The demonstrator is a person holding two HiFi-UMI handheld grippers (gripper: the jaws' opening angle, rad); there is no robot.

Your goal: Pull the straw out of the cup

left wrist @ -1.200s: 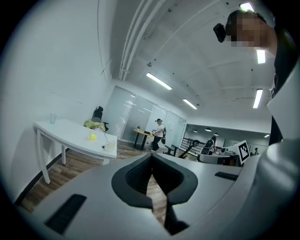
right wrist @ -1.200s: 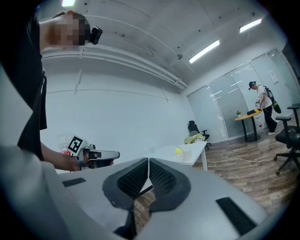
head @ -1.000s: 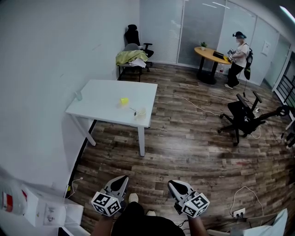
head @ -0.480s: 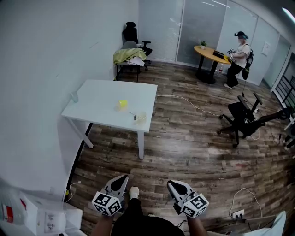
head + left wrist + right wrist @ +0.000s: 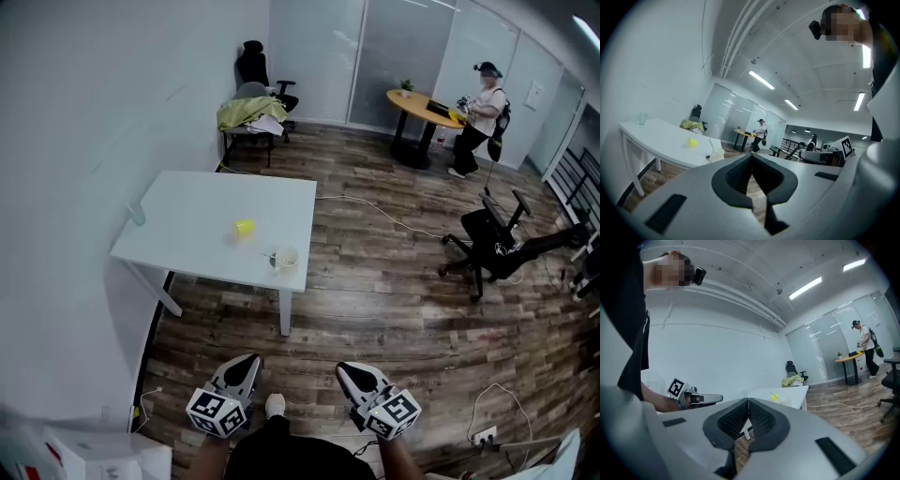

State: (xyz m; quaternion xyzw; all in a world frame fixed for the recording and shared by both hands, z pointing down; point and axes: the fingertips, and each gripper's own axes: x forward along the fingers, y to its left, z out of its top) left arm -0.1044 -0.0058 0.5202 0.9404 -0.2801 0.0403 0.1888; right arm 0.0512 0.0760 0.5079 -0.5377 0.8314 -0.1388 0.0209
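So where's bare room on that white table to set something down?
Bare: the far half of the white table, and the stretch between the glass and the yellow item. Crowded: the near right corner, around the cup.

Straw [image 5: 274, 254] in cup [image 5: 286, 259] on table [image 5: 187, 225]

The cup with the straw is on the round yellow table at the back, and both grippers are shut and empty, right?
Not quite. The head view shows the cup with the straw on the white table. The left gripper and right gripper are shut and empty.
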